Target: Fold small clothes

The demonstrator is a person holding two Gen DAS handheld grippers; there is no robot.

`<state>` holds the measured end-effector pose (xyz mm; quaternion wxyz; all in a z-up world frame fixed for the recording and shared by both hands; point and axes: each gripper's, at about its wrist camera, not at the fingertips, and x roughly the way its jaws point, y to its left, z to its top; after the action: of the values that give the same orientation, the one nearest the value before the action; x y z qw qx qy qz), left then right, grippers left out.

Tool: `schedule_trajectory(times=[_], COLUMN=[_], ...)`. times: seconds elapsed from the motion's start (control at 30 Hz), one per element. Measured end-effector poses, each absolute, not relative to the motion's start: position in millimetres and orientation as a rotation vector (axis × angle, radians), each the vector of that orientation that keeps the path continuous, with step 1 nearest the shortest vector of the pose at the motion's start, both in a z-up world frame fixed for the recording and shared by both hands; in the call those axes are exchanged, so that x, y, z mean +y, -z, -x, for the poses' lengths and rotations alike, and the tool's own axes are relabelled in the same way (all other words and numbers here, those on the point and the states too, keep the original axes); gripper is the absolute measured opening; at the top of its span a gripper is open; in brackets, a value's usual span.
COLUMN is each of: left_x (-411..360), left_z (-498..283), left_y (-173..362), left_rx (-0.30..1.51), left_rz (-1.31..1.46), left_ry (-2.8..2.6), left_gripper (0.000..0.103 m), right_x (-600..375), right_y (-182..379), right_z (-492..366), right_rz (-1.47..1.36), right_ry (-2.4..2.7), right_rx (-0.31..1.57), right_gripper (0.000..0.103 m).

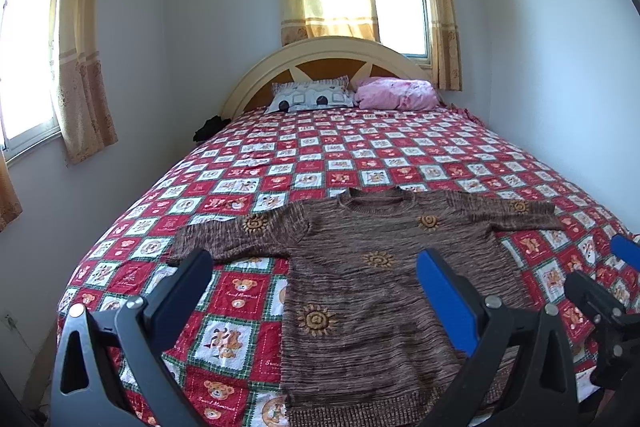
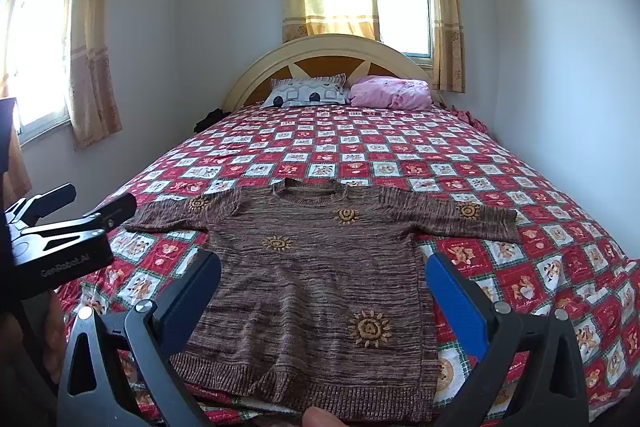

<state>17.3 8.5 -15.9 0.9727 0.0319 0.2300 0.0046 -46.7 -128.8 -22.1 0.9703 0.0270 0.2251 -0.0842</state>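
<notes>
A brown knitted sweater (image 1: 360, 275) (image 2: 312, 275) with yellow sun motifs lies flat on the bed, front up, both short sleeves spread out, its ribbed hem near the foot edge. My left gripper (image 1: 316, 267) hovers open above the sweater's lower left part, nothing between its fingers. My right gripper (image 2: 324, 271) hangs open above the hem region, also empty. In the left wrist view the right gripper (image 1: 612, 267) shows at the right edge. In the right wrist view the left gripper (image 2: 88, 203) shows at the left, above the left sleeve side.
The bed carries a red and white bear-patterned quilt (image 1: 360, 155) (image 2: 360, 147). A patterned pillow (image 1: 310, 97) and a pink pillow (image 1: 396, 94) rest by the headboard (image 1: 324, 55). Curtained windows stand left and behind. A fingertip (image 2: 320, 417) shows at the bottom edge.
</notes>
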Motion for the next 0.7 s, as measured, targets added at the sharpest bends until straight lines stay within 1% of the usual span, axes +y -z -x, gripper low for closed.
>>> schedule_trajectory(times=[0.43,0.7], left_x=[8,7], left_z=[-21,-54], left_y=[20,41], left_rx=[0.475,0.523], left_rz=[-0.073,-0.126], left_ry=[-0.004,0.011], left_gripper=[0.103,0.103], right_x=[-136,-163], right_y=[29,53], right_z=[41,15], right_rz=[-0.064,-0.056], right_ry=[0.189,0.216], right_rx=[0.445,0.482], right_gripper=[0.102,0.102])
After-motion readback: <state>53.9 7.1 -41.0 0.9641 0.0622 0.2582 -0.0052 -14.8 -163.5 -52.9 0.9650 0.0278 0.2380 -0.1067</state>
